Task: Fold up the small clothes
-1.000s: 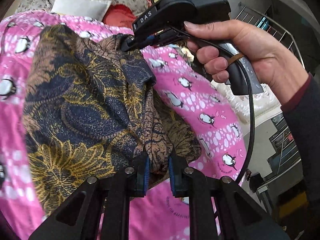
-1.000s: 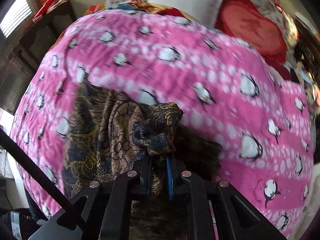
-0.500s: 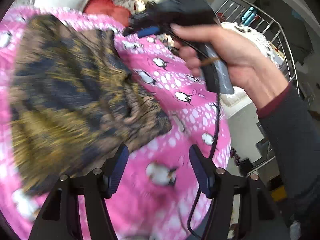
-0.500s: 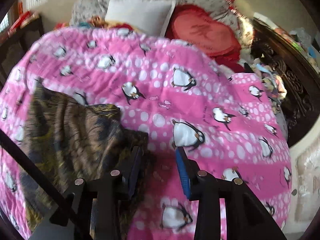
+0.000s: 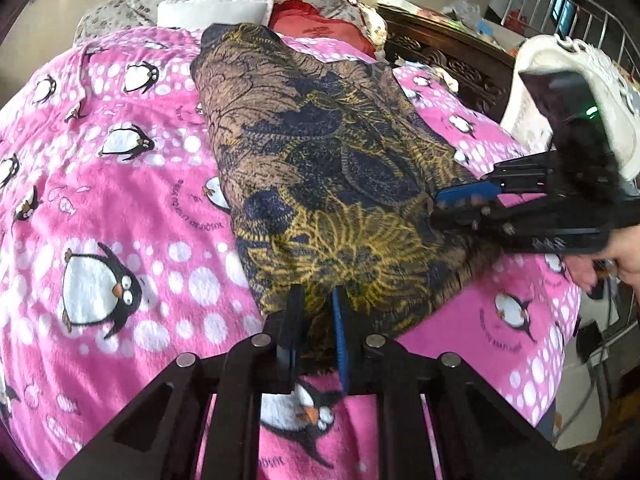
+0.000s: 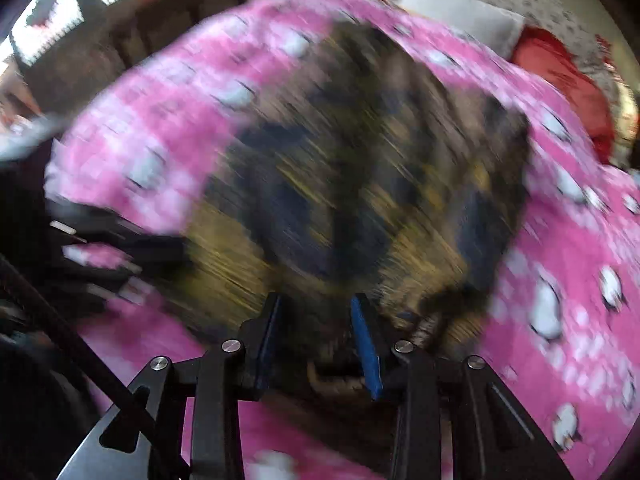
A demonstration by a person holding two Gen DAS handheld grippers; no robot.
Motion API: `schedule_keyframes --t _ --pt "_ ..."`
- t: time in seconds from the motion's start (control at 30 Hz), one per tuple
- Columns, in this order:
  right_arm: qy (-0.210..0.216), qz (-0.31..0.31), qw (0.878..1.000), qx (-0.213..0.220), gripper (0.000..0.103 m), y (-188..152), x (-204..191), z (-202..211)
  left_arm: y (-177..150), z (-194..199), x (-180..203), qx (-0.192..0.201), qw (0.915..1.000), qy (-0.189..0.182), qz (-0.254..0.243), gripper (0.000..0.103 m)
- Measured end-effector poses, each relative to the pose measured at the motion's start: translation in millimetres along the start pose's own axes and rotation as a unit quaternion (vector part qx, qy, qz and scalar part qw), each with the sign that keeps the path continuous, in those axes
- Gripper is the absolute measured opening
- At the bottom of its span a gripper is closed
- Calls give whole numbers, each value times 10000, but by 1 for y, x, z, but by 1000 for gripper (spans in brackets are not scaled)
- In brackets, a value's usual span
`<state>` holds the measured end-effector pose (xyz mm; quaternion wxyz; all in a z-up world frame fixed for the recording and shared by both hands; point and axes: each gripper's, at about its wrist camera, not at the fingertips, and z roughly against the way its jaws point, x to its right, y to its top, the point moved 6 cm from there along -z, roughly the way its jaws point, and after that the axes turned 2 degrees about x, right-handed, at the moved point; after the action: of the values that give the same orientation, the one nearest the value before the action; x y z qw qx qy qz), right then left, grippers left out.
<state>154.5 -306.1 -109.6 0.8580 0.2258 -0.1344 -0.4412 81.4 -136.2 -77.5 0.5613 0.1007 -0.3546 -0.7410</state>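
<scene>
We see a bed under a pink penguin blanket point(image 5: 120, 208), with the dark gold-patterned garment point(image 5: 332, 168) spread flat across its middle. Left gripper point(image 5: 316, 304) sits at the garment's near hem, fingers closing narrow with cloth between them. Right gripper point(image 5: 444, 208) is at the garment's right edge, fingers closing with cloth between; its own view is blurred.

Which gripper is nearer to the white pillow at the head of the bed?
Right, in my judgement. The right gripper sits at the patterned garment's side edge, partway toward the white pillow; the left gripper is at the garment's near edge, farthest from it.
</scene>
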Motion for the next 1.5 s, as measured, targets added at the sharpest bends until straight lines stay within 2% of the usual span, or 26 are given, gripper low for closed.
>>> schedule_keyframes --t 0.07,0.1,0.17,0.27,0.33,0.4,0.47,0.5,0.53,0.63,0.67,0.73,0.83,0.87,0.9,0.93,1.03,1.13,1.2,1.27,1.3,1.33,1.4,1.47,1.5 --pt "-29 -535 9984 189 13 -16 27 11 -1 0 -1 4 10000 -34 -8 13" --pt "9 -665 9975 251 10 -21 32 16 -1 0 -1 15 10000 -66 3 13" --pt "79 -844 9958 349 10 -30 37 24 -1 0 -2 16 10000 -78 21 13" --pt "-101 -688 9974 168 11 -34 33 32 3 4 -6 4 9999 -139 40 14" --pt "-85 -810 9964 251 13 -25 32 44 19 22 -12 161 9995 -265 82 14" --pt "-56 -911 9934 689 14 -7 34 66 49 41 -13 564 9982 -215 -49 16" --pt "66 -1091 9876 1122 18 25 38 81 89 46 -22 864 9961 29 -200 26" --pt "39 -1136 9859 1228 24 36 39 83 107 43 -27 929 9954 126 -213 29" --pt "-47 -1148 9847 1311 27 50 40 81 126 35 -32 936 9952 196 -205 29" --pt "-343 -1102 9834 1401 28 98 41 57 179 0 -54 858 9950 511 -49 29" --pt "-460 -1038 9834 1417 28 110 41 50 194 -21 -62 691 9957 618 -55 29" --pt "-1054 -877 9826 1253 28 130 50 25 204 -55 -81 326 9959 817 218 29" --pt "-1435 -1345 9781 674 28 126 84 -18 191 -103 -103 -363 9928 860 751 31" --pt "-1421 -1479 9773 530 28 118 93 -32 184 -112 -108 -494 9912 880 859 33" --pt "-1326 -1562 9777 456 28 112 97 -42 176 -119 -112 -435 9912 856 908 34" --pt "-1239 -1621 9778 481 29 102 102 -51 173 -119 -110 -222 9929 912 726 34" --pt "-1102 -1628 9761 931 29 92 105 -52 171 -121 -103 -101 9933 1100 326 36" --pt "-943 -1700 9770 878 29 91 106 -48 175 -111 -108 -174 9940 963 491 37" --pt "-832 -1776 9773 797 29 90 105 -33 179 -82 -111 21 9928 1058 569 37" --pt "-724 -1839 9747 1046 32 87 95 1 181 -52 -103 321 9940 944 453 40" --pt "-616 -1743 9750 1234 41 86 82 19 175 -31 -92 456 9956 753 335 45" --pt "-553 -1591 9755 1417 59 82 69 37 166 -13 -80 531 9968 538 243 47" --pt "-561 -1249 9773 1618 77 69 40 60 143 6 -55 570 9982 159 44 51" --pt "-450 -1056 9823 1481 77 57 20 59 117 16 -30 572 9981 -59 -199 51" --pt "-323 -975 9862 1299 76 46 9 51 104 14 -18 528 9980 -51 -346 51"
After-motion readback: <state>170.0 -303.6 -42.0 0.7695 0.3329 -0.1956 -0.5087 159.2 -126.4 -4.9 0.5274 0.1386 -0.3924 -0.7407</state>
